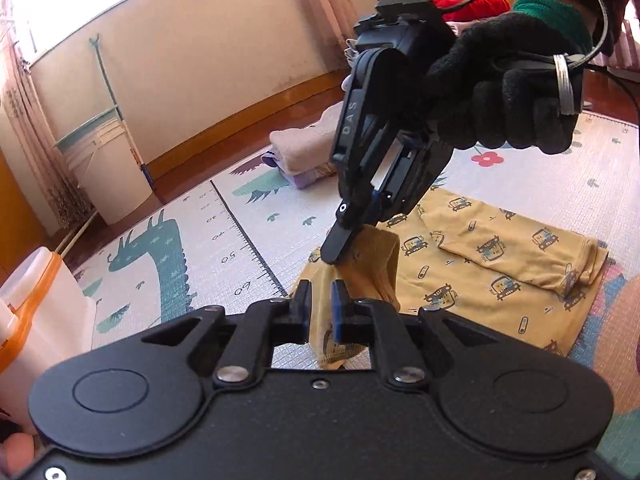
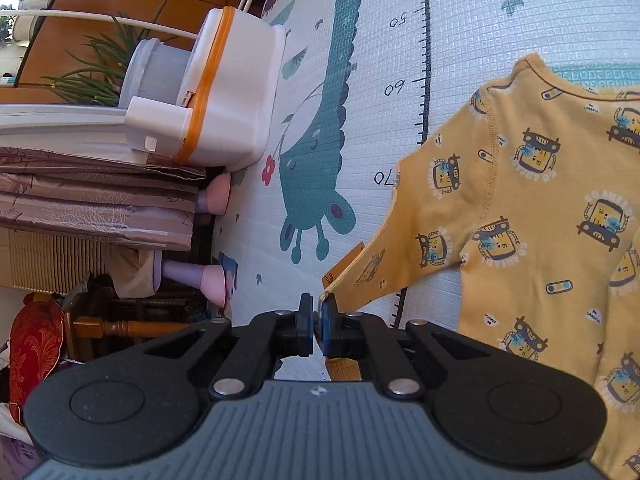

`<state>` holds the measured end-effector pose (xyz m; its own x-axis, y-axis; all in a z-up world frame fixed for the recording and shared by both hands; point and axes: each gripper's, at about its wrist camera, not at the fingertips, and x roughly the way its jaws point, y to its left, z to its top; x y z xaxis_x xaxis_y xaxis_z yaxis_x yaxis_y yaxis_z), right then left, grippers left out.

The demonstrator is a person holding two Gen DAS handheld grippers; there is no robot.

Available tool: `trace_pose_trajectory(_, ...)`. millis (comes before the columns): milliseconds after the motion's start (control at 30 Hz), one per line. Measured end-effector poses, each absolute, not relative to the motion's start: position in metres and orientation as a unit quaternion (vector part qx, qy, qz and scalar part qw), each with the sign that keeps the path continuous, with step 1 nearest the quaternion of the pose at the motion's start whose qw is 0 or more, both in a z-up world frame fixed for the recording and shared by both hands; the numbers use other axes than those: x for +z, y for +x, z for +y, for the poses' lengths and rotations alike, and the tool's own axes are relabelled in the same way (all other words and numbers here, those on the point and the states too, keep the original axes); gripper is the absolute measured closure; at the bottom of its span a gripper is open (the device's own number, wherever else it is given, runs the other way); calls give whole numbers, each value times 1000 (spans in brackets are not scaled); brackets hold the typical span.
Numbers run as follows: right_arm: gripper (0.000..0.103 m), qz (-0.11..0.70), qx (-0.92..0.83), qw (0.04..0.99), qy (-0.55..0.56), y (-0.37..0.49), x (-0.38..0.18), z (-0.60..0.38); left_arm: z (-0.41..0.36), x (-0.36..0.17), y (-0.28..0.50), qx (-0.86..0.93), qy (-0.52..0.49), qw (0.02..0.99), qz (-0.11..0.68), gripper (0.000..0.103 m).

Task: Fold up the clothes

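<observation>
Now my left gripper [image 1: 320, 304] pinches a sleeve [image 1: 372, 264] of the yellow shirt [image 1: 480, 264], lifted just off the mat [image 1: 280, 208]. My right gripper [image 2: 317, 320], held in a gloved hand [image 1: 512, 92], clamps the same sleeve's cuff [image 2: 332, 284] right beside it; the shirt's body lies flat beyond.

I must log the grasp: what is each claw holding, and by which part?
Both hold the yellow shirt by one sleeve: the right claw at its cuff, the left claw on the fabric just beside it.

Two low, close wrist views across the play mat [image 1: 256, 216], both sharing the yellow garment [image 2: 540, 208].
</observation>
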<state>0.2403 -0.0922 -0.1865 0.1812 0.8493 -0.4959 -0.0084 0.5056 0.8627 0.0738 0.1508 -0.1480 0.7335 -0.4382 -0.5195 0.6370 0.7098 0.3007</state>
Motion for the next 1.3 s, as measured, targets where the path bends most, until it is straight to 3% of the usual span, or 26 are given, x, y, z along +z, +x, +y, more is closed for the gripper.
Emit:
trace_pose_trajectory(167,97,530,338,685,368,242,-160,-122,151,-163,95,-315,159,883,309,94)
trace_pose_trajectory(200,97,528,338,686,370,243,-157,-128,148,-169,96,-327,146,873,331,89)
trace_pose_trajectory(233,97,525,336,689,369,243,-153,-135,144,-181,97,-346,125,853,371,75)
trace_pose_trajectory(300,97,521,332,696,366,244,-149,-146,137,-203,98,-368,89,817,434,59)
trace_pose_trajectory(400,97,516,320,704,368,246,-149,-163,126,-228,99,-376,65,780,495,59)
trace_pose_trajectory(533,97,515,317,710,361,249,-147,-176,124,-238,105,-372,13,762,530,61)
trace_pose_trajectory(567,97,514,320,710,359,249,-146,-178,123,-240,107,-370,0,757,539,66)
trace_pose_trajectory(600,97,513,323,710,358,249,-144,-179,121,-241,109,-367,-7,752,547,86)
trace_pose_trajectory(633,97,512,326,710,356,249,-142,-181,120,-242,111,-365,-12,748,555,97)
trace_pose_trajectory(733,97,509,336,711,350,249,-137,-187,114,-243,112,-366,-11,742,561,103)
trace_pose_trajectory(1167,97,488,360,721,335,242,-111,-240,45,-191,120,-409,105,709,564,103)
trace_pose_trajectory(1300,97,486,358,717,349,242,-119,-258,16,-197,127,-400,130,691,588,103)
